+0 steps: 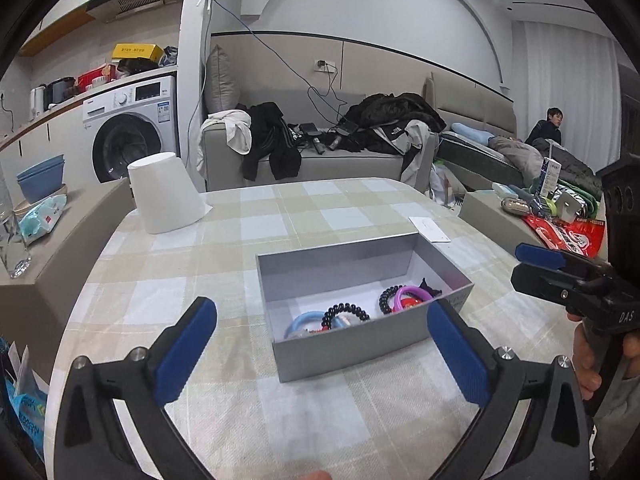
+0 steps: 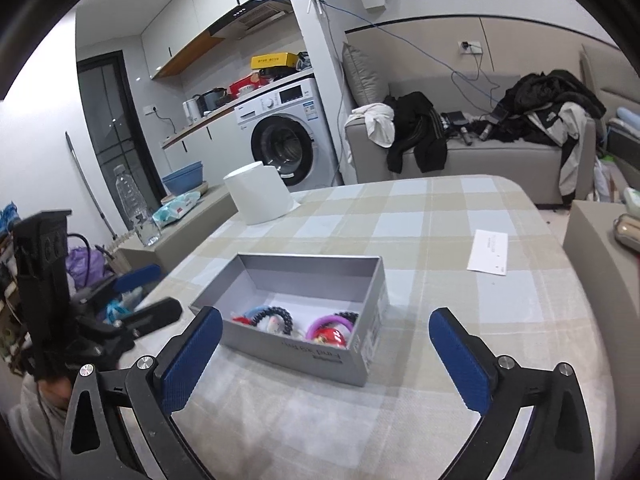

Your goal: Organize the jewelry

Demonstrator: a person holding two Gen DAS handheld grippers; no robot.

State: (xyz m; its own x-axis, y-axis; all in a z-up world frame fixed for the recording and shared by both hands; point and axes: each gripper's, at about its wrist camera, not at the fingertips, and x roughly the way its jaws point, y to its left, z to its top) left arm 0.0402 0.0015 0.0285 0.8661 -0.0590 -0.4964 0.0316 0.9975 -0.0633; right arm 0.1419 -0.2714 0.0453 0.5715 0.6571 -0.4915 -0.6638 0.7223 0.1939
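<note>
An open grey box (image 1: 344,344) (image 2: 296,354) sits on the checked tablecloth. Inside lie a black coil hair tie (image 1: 347,312) (image 2: 272,314), a light blue ring (image 1: 306,320), a purple ring (image 1: 412,294) (image 2: 330,324), a black bead bracelet (image 1: 387,298) and red pieces (image 2: 330,338). My left gripper (image 1: 322,356) is open and empty, just in front of the box. My right gripper (image 2: 326,360) is open and empty, its fingers either side of the box's near corner. It also shows in the left wrist view (image 1: 560,276).
An upturned white bucket (image 1: 166,194) (image 2: 262,192) stands at the table's far left. A white paper slip (image 1: 430,229) (image 2: 489,252) lies beyond the box to the right. Side benches with clutter (image 1: 556,216) flank the table; a sofa with clothes (image 2: 480,140) is behind.
</note>
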